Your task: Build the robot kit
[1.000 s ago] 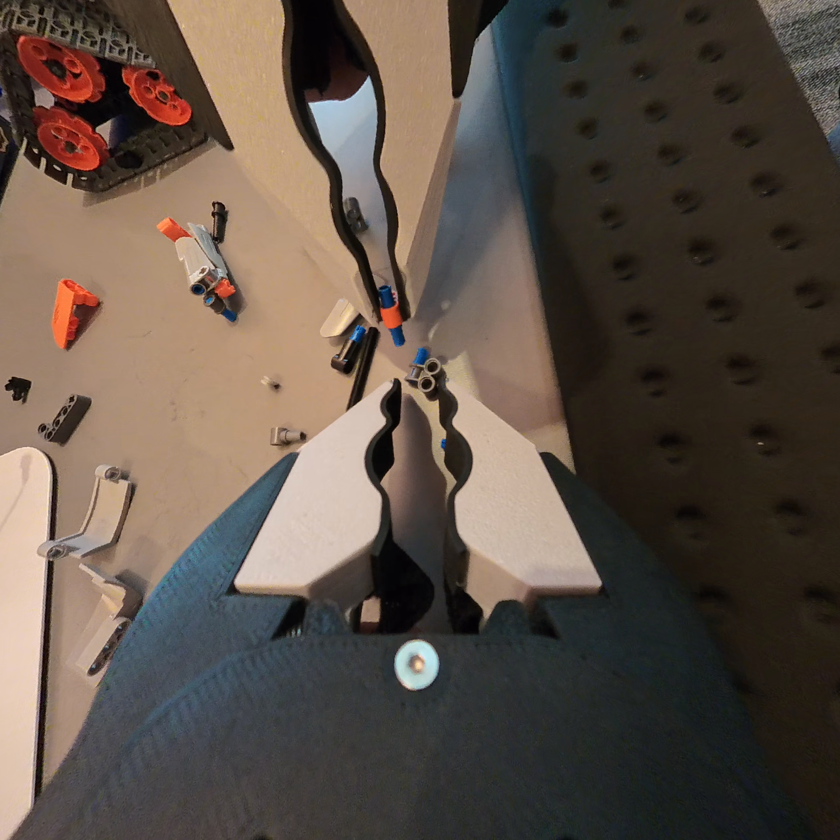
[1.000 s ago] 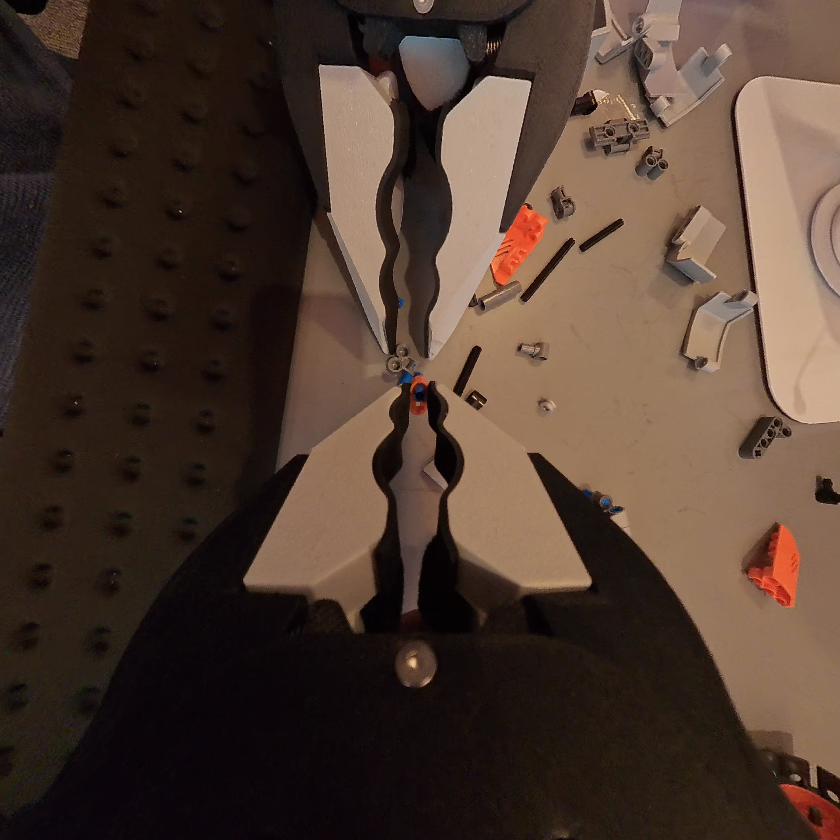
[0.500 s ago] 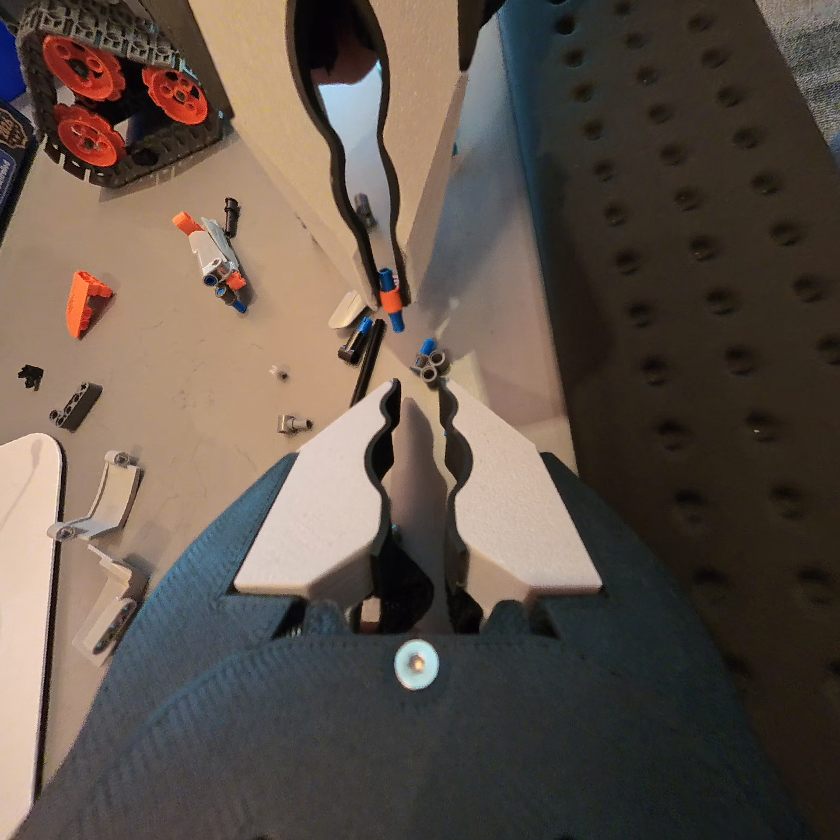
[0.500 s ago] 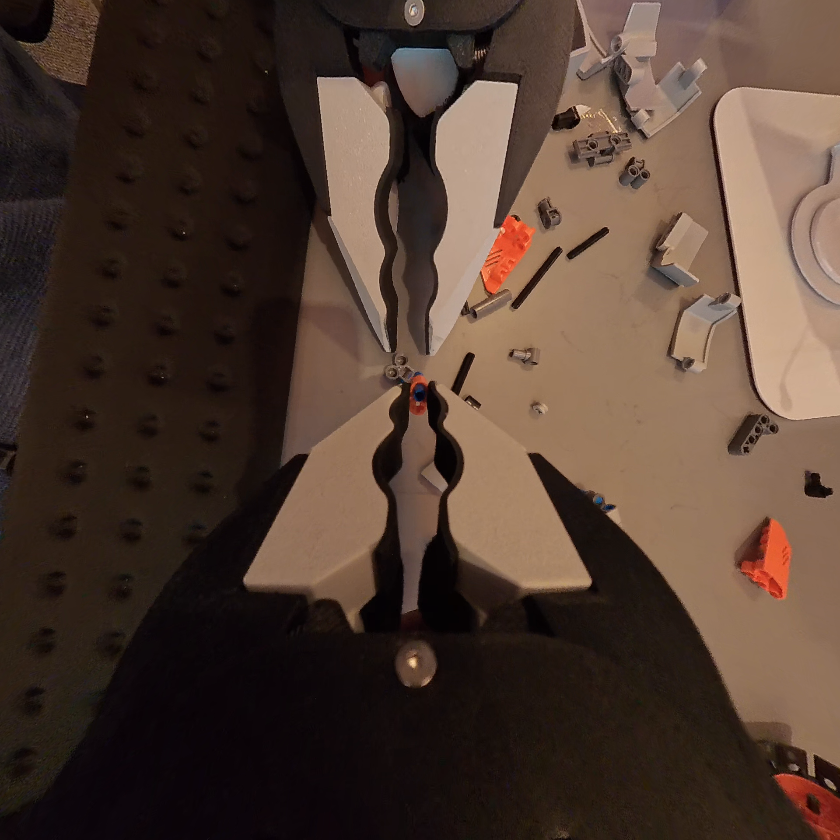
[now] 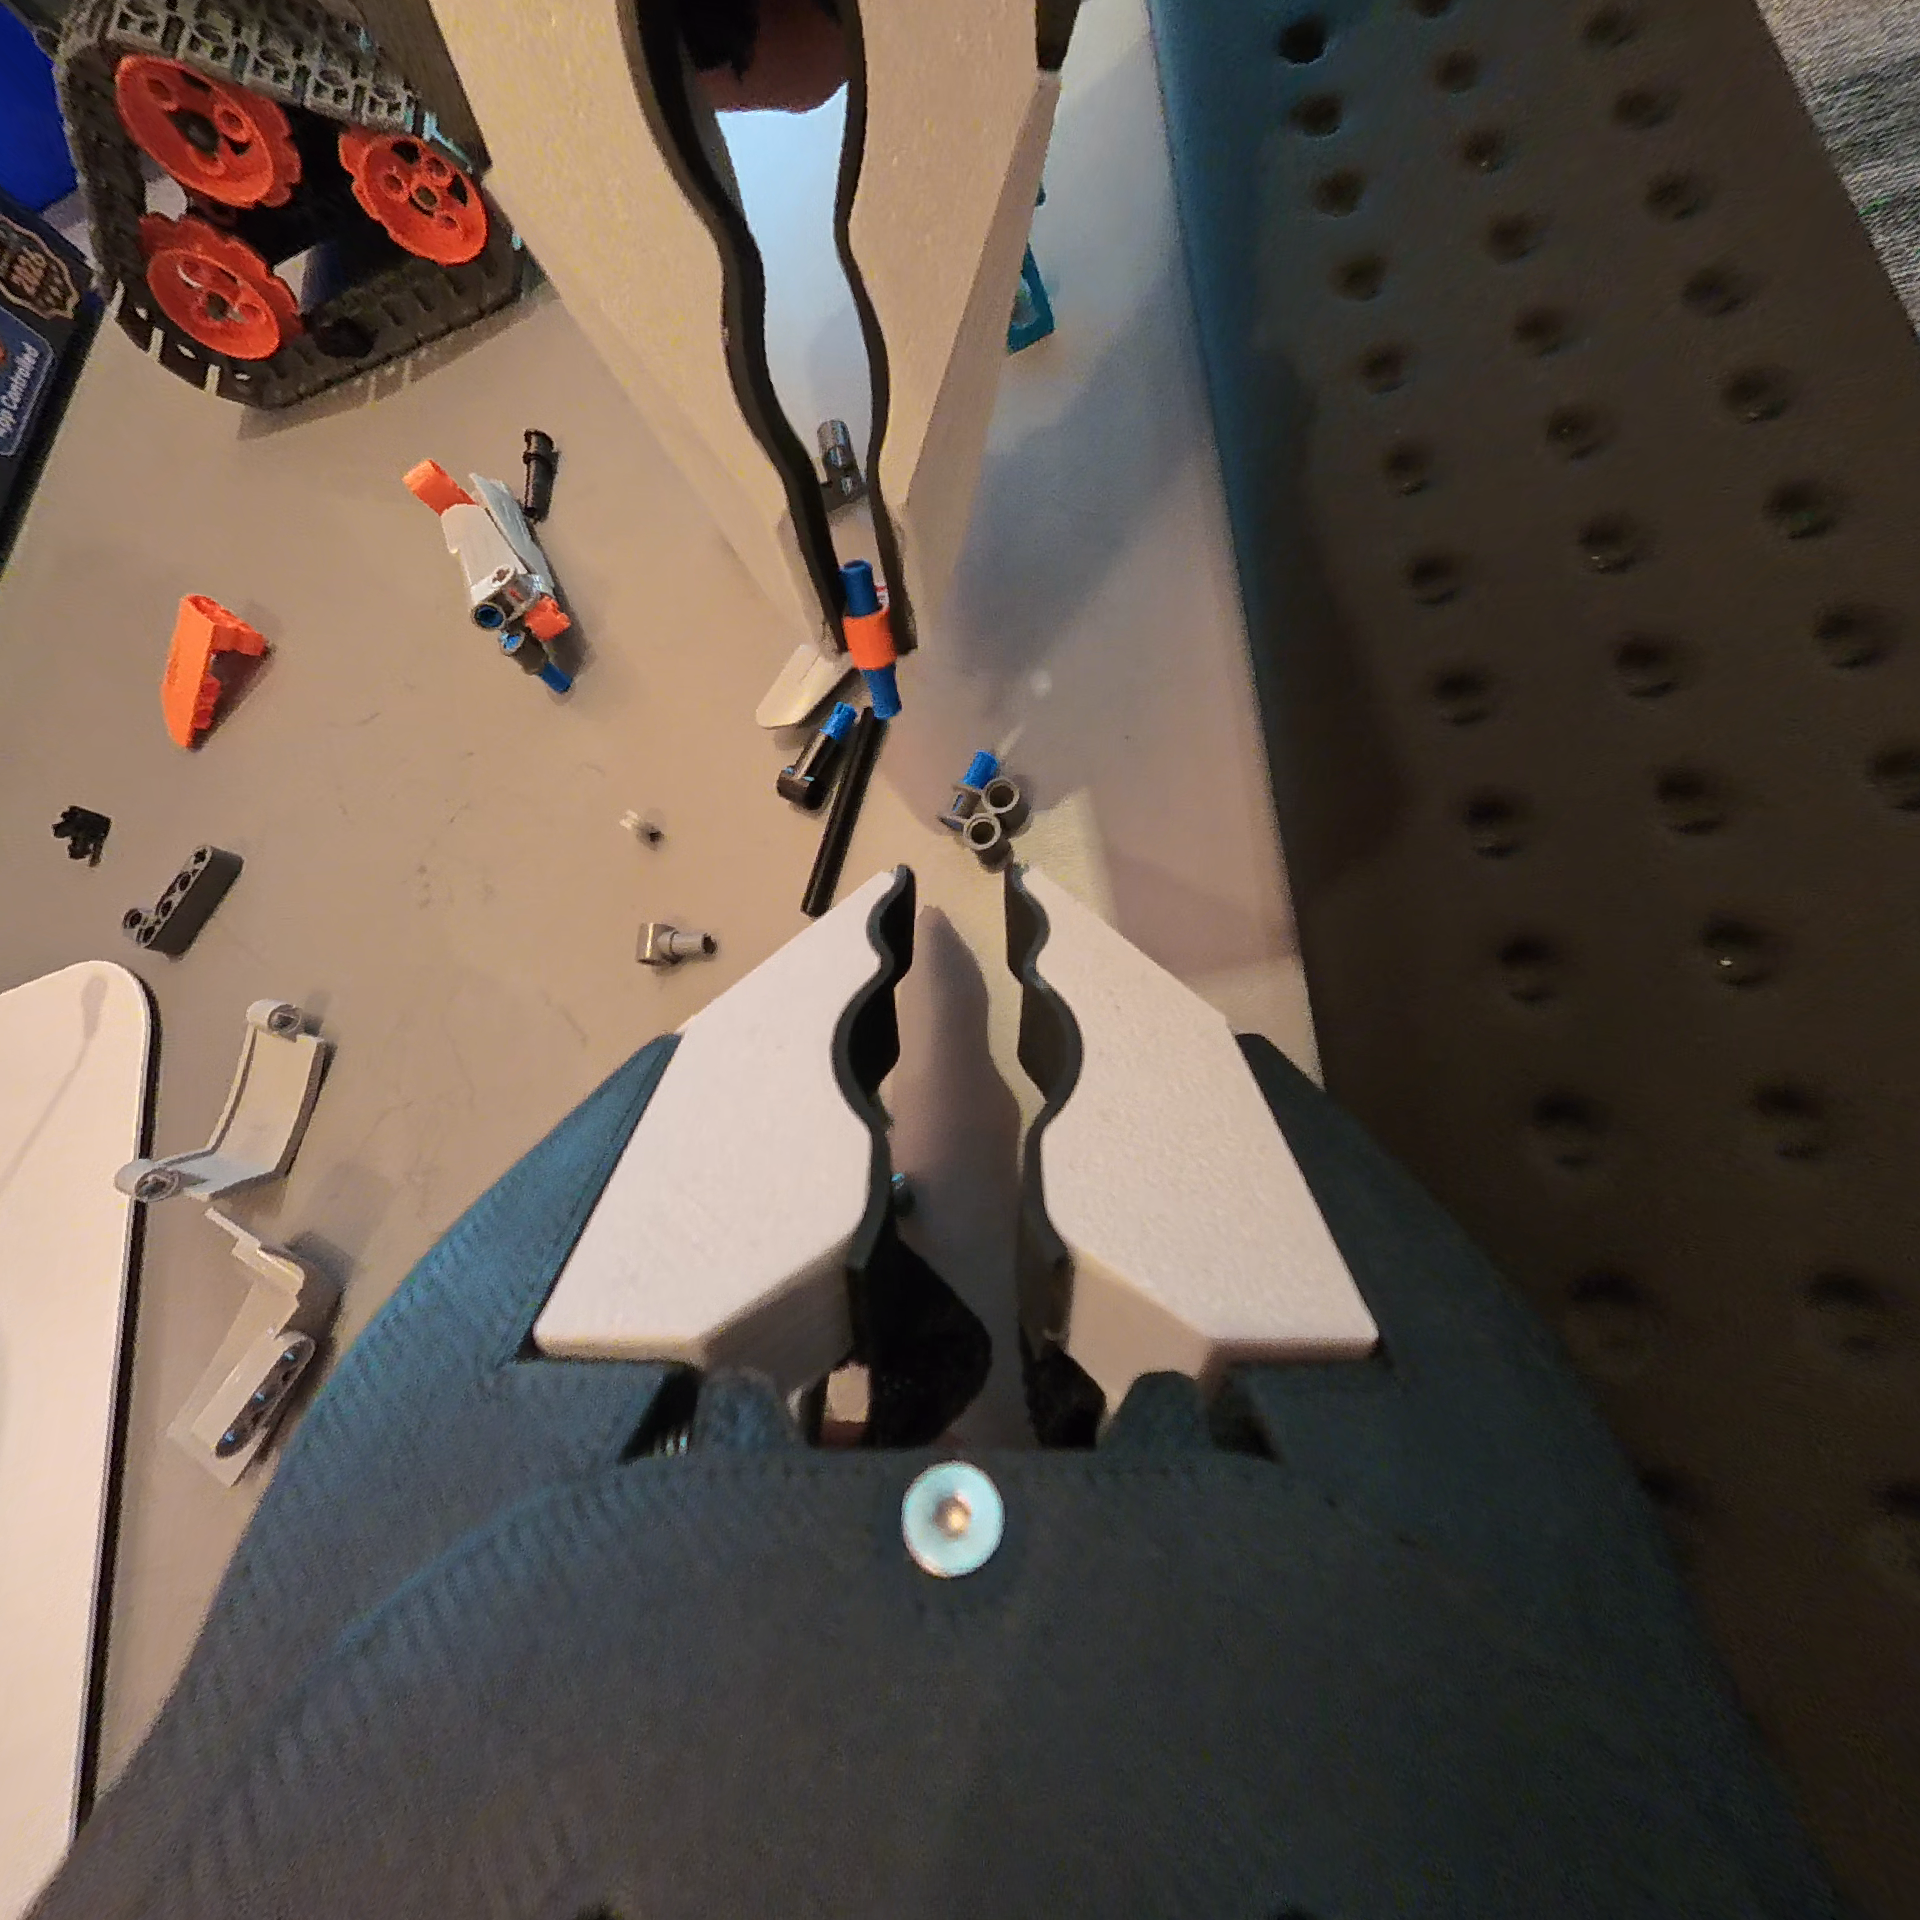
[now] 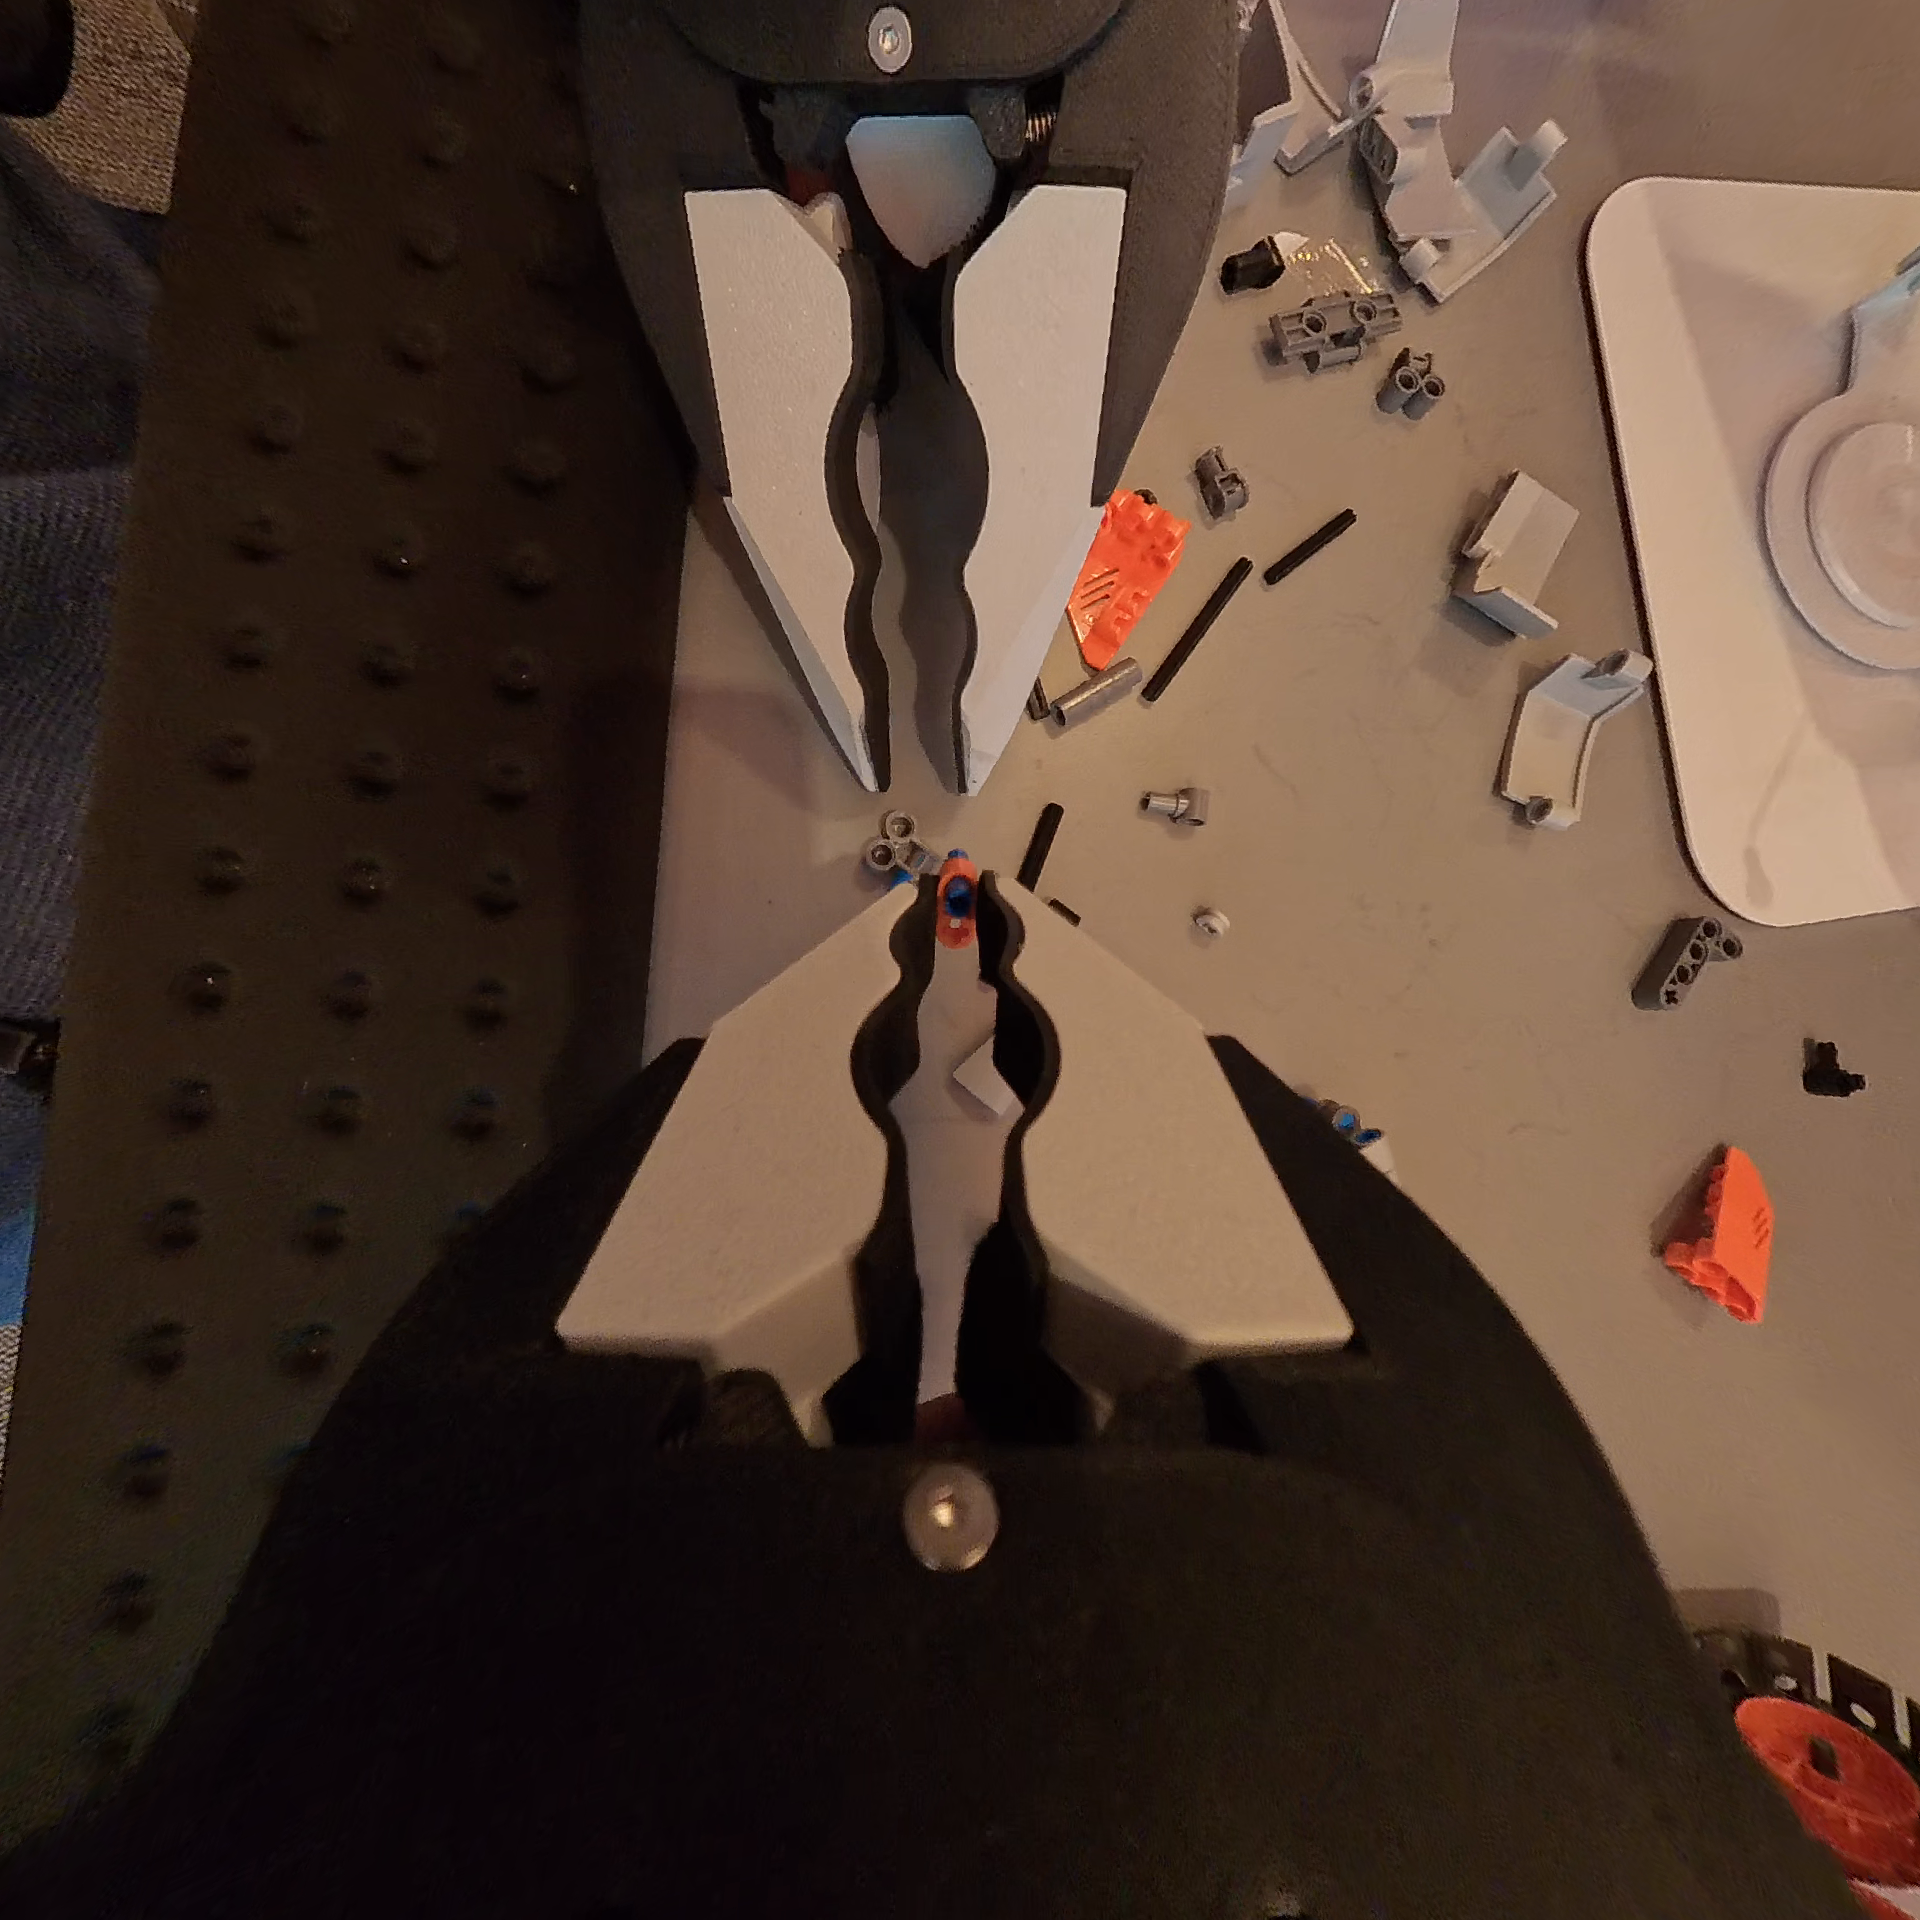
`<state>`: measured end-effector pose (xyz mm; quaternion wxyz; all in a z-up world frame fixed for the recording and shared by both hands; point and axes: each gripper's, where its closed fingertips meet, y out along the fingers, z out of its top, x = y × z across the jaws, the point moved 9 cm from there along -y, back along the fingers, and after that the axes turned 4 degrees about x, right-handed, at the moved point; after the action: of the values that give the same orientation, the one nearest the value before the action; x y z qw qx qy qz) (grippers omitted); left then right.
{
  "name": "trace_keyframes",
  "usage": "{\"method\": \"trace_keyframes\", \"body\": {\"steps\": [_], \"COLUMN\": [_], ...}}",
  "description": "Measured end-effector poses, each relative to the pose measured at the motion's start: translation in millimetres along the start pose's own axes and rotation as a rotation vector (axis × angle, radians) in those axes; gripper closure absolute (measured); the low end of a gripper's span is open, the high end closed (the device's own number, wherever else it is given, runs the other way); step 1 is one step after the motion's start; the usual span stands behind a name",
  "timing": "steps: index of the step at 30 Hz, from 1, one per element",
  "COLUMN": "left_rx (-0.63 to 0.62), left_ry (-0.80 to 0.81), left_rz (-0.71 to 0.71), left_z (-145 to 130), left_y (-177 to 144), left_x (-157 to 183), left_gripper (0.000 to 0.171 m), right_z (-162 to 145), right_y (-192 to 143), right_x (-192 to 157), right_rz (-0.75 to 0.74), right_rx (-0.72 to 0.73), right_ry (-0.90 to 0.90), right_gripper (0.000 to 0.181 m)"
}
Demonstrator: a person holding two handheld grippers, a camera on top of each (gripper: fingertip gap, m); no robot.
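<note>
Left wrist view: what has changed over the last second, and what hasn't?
The left gripper drew back from the grey connector, which lay at its tips a second ago and now sits on the table clear of them; it stayed open throughout. The right gripper stayed shut on the orange-and-blue pin. The loose parts on the table did not move.

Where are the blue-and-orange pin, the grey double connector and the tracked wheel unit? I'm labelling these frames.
blue-and-orange pin (image 5: 868,639): left wrist view, orange sleeve.
grey double connector (image 5: 990,810): left wrist view, its two round holes.
tracked wheel unit (image 5: 208,156): left wrist view, upper orange wheel.
</note>
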<state>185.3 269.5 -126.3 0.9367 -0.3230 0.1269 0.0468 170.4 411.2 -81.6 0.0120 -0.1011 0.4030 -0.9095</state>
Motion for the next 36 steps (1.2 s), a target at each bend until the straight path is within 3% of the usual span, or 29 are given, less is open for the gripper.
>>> {"method": "trace_keyframes", "body": {"steps": [36], "left_rx": [-0.003], "left_ry": [0.018], "left_rz": [-0.007], "left_z": [4], "left_y": [10], "left_x": [5], "left_gripper": [0.168], "right_z": [16], "right_y": [31], "right_x": [-10], "right_rz": [0.064], "right_rx": [-0.291], "right_ry": [-0.152], "right_gripper": [0.176]}}
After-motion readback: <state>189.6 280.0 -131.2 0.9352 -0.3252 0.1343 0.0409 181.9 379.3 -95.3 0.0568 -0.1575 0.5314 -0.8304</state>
